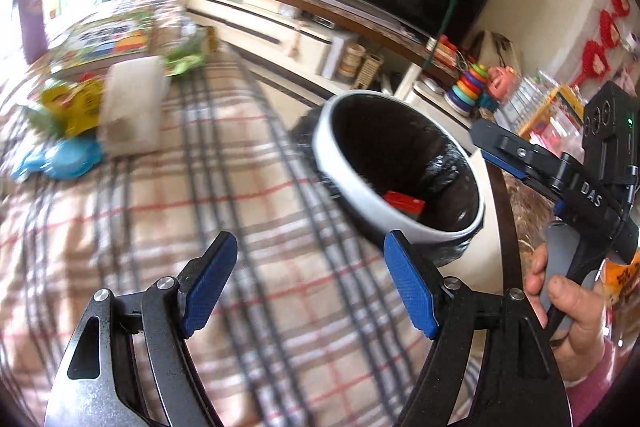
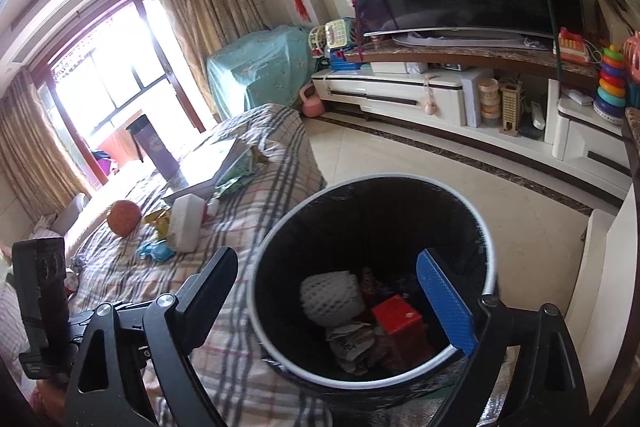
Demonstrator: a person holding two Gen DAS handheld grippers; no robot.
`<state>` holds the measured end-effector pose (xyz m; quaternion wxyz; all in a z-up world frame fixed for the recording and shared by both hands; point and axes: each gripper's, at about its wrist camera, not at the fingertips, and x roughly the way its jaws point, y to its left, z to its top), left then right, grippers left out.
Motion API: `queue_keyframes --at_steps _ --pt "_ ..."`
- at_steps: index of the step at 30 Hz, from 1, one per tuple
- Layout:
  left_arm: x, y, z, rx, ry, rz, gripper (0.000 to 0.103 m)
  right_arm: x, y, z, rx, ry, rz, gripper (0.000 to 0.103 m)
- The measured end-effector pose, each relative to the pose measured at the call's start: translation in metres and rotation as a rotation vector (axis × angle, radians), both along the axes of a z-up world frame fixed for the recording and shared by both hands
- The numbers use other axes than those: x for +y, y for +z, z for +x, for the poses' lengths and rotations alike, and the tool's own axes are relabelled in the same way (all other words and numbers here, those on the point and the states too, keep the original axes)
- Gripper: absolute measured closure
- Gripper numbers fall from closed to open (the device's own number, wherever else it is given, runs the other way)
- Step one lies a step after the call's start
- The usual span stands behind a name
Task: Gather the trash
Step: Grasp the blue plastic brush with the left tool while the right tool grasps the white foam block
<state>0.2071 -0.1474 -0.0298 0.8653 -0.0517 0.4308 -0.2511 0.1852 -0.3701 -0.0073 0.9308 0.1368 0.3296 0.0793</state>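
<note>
- While the left hand-held gripper (image 1: 310, 287) hangs over the plaid cloth (image 1: 168, 227), its blue pads stand wide apart with nothing between them – only the cloth shows in the gap.
- Ahead and to its right stands the bin (image 1: 352, 183), white-rimmed with a black liner; a red box (image 1: 404, 205) lies inside.
- Farther ahead to its left, on the cloth, lie a white tissue pack (image 1: 132, 107), a yellow wrapper (image 1: 76, 107) and a blue wrapper (image 1: 60, 159), all blurred.
- At the right edge of that view a hand (image 1: 576, 315) grips the handle of the other tool.
- The right hand-held gripper (image 2: 340, 291) is also spread wide and holds nothing – the bin's mouth lies just beyond its fingers.
- Inside the bin, a white foam net (image 2: 332, 297), the red box and crumpled paper (image 2: 352, 343) rest together at the bottom.
</note>
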Motion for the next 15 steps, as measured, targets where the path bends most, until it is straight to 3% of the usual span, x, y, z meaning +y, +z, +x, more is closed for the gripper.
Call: queue_keyframes --at_steps 15 --pt "0.11 -0.013 -0.011 -0.012 0.165 0.055 0.025 0.086 -0.012 0.012 0.039 0.153 -0.003 0.006"
